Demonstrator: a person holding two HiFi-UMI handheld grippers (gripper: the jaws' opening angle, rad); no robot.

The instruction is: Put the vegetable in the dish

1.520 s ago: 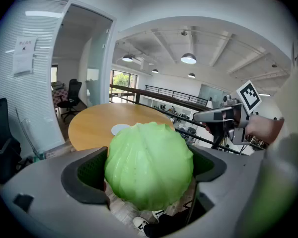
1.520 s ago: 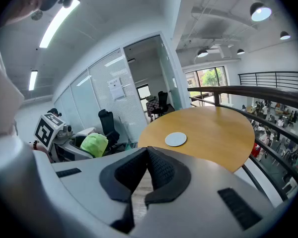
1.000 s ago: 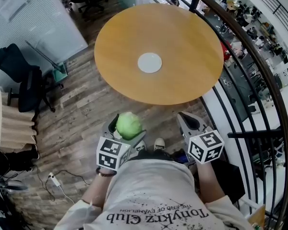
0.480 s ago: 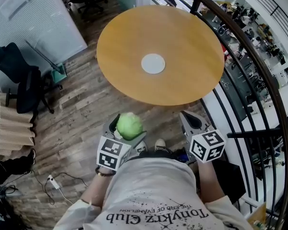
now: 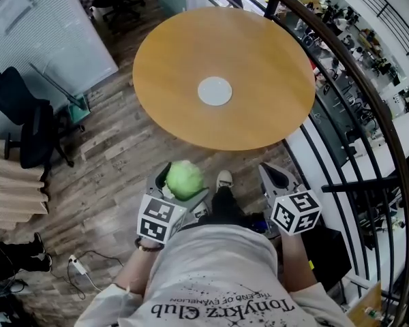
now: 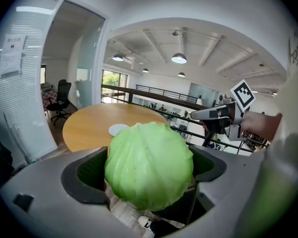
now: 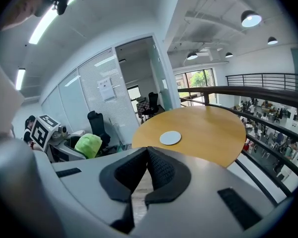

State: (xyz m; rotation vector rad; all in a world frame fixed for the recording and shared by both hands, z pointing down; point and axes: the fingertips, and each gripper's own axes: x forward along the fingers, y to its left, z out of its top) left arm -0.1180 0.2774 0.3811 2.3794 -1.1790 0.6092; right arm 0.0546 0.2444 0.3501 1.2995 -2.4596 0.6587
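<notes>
A round green cabbage [image 5: 184, 178] sits between the jaws of my left gripper [image 5: 179, 182], which is shut on it and held in front of the person's body, short of the table. In the left gripper view the cabbage [image 6: 149, 166] fills the gap between both pads. A small white dish [image 5: 214, 91] lies near the middle of the round wooden table [image 5: 259, 53], also seen as the dish [image 7: 170, 138] in the right gripper view. My right gripper [image 5: 273, 176] is held at the right, its jaws closed together and empty [image 7: 147, 173].
A black curved railing [image 5: 368, 114] runs along the table's right side, with a lower floor beyond it. An office chair [image 5: 27, 121] and a beige rack [image 5: 10, 189] stand at the left on the wooden floor. The person's shoe [image 5: 224, 179] shows below the table edge.
The person has stepped slightly forward; one shoe now reaches toward the table. Both grippers keep their pose, the cabbage still held.
</notes>
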